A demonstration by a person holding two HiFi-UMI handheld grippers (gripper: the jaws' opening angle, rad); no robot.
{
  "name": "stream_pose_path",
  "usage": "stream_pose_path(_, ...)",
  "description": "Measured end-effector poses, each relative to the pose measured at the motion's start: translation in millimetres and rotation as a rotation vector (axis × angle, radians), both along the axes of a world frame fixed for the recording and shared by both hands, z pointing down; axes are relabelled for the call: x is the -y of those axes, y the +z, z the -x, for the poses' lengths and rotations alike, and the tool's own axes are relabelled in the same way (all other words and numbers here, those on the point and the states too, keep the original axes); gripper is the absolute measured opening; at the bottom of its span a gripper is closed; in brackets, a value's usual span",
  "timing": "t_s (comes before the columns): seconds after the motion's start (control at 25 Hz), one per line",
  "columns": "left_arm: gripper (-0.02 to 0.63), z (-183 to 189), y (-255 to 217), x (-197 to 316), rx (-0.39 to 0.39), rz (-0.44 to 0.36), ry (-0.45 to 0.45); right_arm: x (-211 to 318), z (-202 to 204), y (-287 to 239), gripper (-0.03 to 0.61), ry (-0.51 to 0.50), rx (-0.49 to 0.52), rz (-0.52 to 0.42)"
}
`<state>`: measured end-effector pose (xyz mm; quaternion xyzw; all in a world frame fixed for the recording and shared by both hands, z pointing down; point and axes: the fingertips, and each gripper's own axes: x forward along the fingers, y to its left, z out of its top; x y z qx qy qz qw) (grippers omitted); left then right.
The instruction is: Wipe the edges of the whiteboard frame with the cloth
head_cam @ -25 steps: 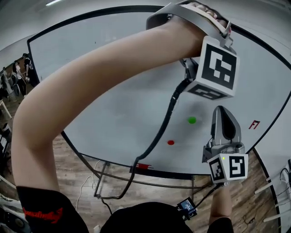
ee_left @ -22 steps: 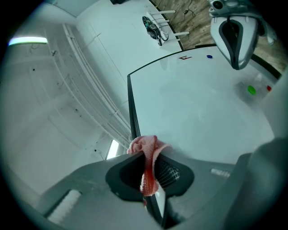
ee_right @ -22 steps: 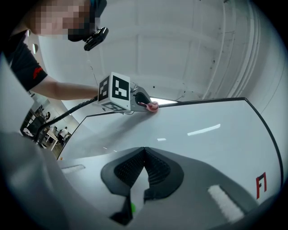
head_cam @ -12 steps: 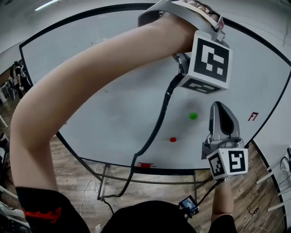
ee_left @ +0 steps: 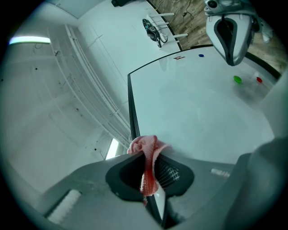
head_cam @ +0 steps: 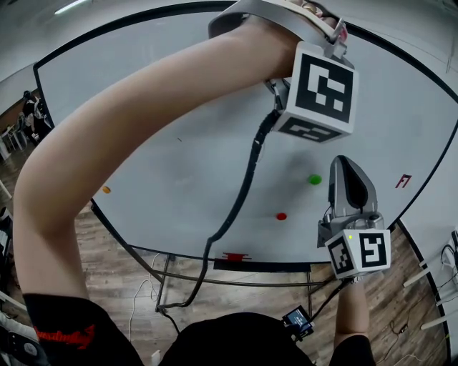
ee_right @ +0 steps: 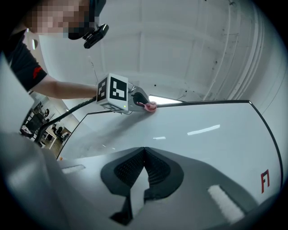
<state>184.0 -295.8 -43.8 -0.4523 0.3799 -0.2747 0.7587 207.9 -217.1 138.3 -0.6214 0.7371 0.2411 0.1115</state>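
Observation:
The whiteboard (head_cam: 179,143) has a thin black frame (head_cam: 143,21). My left gripper (ee_left: 150,155) is shut on a pink cloth (ee_left: 143,146), which is pressed against the black frame edge (ee_left: 131,103). In the head view the left arm reaches across the board to its top edge, where a bit of the cloth (head_cam: 342,33) shows above the marker cube. The right gripper view shows the same cloth (ee_right: 149,106) on the top frame strip (ee_right: 202,103). My right gripper (ee_right: 144,149) is shut and holds nothing. It points at the board's lower right (head_cam: 345,164).
A green magnet (head_cam: 314,179), a red magnet (head_cam: 281,216) and an orange one (head_cam: 106,189) sit on the board, with a red mark (head_cam: 403,181) at the right. The board's metal stand (head_cam: 164,275) stands on wood floor. A cable (head_cam: 243,193) hangs from the left gripper.
The left gripper has slid the cloth a little to the left along the top frame edge. The right gripper has hardly moved.

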Motion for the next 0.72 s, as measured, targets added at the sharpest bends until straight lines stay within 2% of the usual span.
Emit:
stream_pose_path(0.56, 0.048, 47, 1, 9, -0.003, -0.003, -0.019, 3, 41, 5, 0.002, -0.012, -0.009, 0.014)
stream_pose_path(0.72, 0.048, 72, 2, 11, -0.005, -0.003, -0.025, 4, 65, 7, 0.002, -0.018, -0.008, 0.014)
